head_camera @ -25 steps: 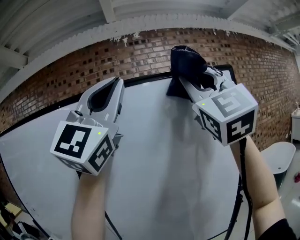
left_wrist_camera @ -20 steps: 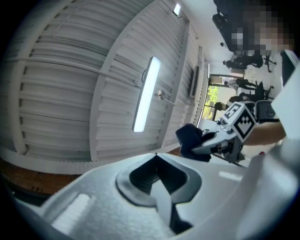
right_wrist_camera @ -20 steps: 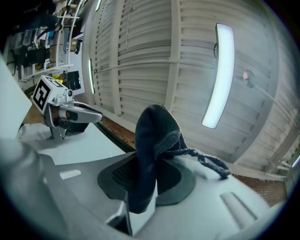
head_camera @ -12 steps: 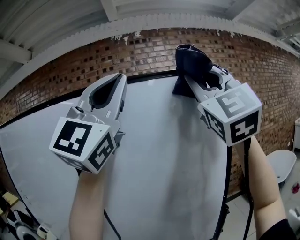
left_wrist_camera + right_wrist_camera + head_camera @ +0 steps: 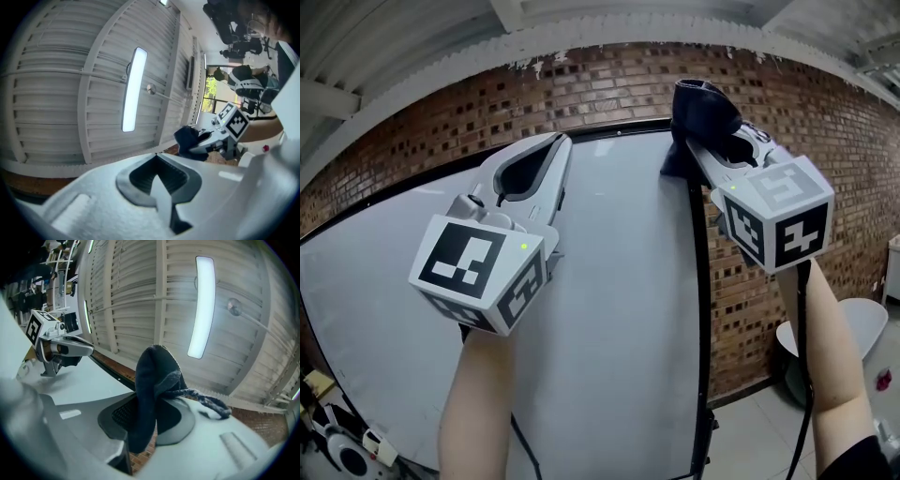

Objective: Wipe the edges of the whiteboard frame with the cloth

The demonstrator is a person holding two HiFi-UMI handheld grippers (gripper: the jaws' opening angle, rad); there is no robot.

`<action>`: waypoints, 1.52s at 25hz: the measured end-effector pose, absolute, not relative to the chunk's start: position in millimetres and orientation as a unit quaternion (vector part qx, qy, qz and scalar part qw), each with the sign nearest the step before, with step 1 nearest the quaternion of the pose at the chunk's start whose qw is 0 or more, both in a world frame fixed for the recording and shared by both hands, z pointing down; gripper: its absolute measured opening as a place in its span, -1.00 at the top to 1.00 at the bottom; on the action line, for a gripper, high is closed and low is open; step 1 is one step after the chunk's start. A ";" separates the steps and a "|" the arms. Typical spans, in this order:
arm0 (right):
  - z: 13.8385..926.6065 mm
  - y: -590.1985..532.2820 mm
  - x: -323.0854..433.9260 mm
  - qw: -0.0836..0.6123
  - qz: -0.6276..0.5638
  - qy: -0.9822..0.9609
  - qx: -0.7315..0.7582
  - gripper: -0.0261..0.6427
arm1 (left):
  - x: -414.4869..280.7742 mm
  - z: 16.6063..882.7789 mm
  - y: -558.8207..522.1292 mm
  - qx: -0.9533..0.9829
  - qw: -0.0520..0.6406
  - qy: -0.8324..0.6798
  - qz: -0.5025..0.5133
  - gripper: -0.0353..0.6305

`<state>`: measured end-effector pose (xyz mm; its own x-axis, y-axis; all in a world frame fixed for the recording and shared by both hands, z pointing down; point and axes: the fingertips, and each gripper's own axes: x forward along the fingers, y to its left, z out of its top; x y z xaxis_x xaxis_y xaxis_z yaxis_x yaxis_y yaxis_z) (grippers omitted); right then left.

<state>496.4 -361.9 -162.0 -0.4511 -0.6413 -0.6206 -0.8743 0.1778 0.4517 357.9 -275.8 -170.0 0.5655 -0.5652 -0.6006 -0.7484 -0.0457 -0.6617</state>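
Head view shows our left gripper (image 5: 555, 155) nearest, jaws closed on nothing, and our right gripper (image 5: 698, 141) clamping the dark cloth (image 5: 705, 108) at the top right corner of the whiteboard frame (image 5: 700, 281), so we judge the right upright still unwiped, with the brick wall (image 5: 581, 94) close behind.

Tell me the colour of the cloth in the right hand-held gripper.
The cloth is dark navy, almost black; the right gripper view shows it best.
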 end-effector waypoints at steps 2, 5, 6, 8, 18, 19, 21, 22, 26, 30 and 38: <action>-158.3 -361.4 500.1 0.144 0.402 0.753 -0.501 0.67 | 368.5 -165.4 -278.4 -0.724 0.511 0.455 0.089 0.88; -152.1 -360.0 505.8 0.142 0.404 0.753 -0.499 0.67 | 384.5 -157.0 -280.9 -0.728 0.508 0.453 0.079 0.88; -148.8 -359.4 506.6 0.145 0.399 0.760 -0.492 0.67 | 389.2 -153.6 -281.7 -0.730 0.508 0.452 0.075 0.88; -140.1 -357.6 505.6 0.155 0.385 0.778 -0.471 0.67 | 397.3 -144.8 -283.3 -0.736 0.504 0.447 0.071 0.88; -77.5 -350.3 500.6 0.175 0.338 0.822 -0.423 0.67 | 412.5 -81.6 -284.6 -0.749 0.504 0.426 0.062 0.88; -71.3 -350.1 500.6 0.174 0.334 0.825 -0.422 0.67 | 412.0 -75.5 -285.7 -0.751 0.501 0.427 0.062 0.88; -54.8 -352.6 499.7 0.166 0.324 0.830 -0.423 0.67 | 411.3 -60.2 -288.6 -0.757 0.495 0.423 0.057 0.88; -45.3 -354.4 498.0 0.163 0.318 0.833 -0.422 0.67 | 410.5 -52.1 -289.9 -0.762 0.491 0.419 0.055 0.88; -7.8 -359.2 489.5 0.155 0.296 0.849 -0.410 0.67 | 403.9 -21.7 -297.1 -0.775 0.475 0.414 0.046 0.88; 29.3 -360.9 493.0 0.145 0.284 0.856 -0.407 0.67 | 411.9 7.6 -302.6 -0.788 0.455 0.412 0.044 0.88; 112.3 -365.9 490.7 0.132 0.224 0.877 -0.404 0.67 | 409.2 87.1 -316.0 -0.821 0.388 0.417 0.027 0.88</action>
<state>490.7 -365.9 112.3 -0.6384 -0.6497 -0.4128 -0.7681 0.5727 0.2865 409.2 -316.0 87.1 0.6507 -0.6638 -0.3688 -0.7062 -0.3505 -0.6152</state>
